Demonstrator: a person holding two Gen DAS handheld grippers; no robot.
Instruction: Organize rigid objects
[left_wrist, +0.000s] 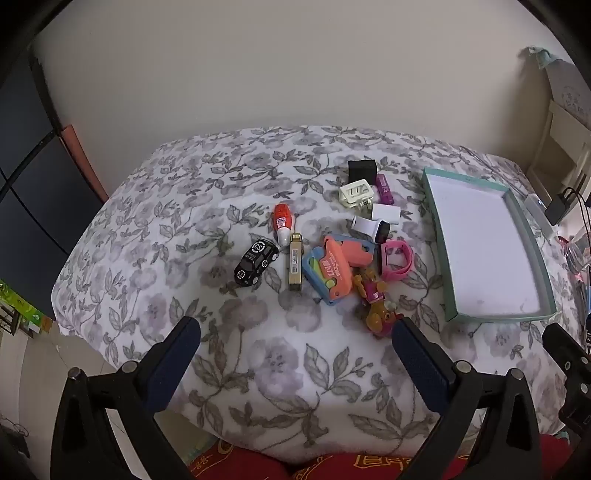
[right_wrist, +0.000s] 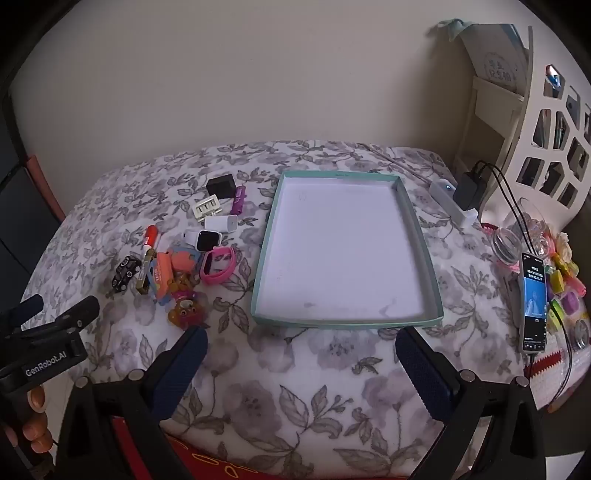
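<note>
Your left tongs (left_wrist: 295, 343) and right tongs (right_wrist: 301, 350) both gape wide, holding nothing, above the floral surface (right_wrist: 295, 387). The teal tray (right_wrist: 430, 258) lies bare. The toys (left_wrist: 332, 266) sit clustered just left of it.

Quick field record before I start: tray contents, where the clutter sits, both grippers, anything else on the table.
tray: teal rim, white floor, nothing in it
clutter: loose pile to the tray's left, on the floral cloth
pile items: black toy car, red-capped tube, orange toy, pink watch, white watch, bear figure, white plug, black cube, purple stick
left gripper: open, holding nothing
right gripper: open, holding nothing
other: phone and jar right of the tray
</note>
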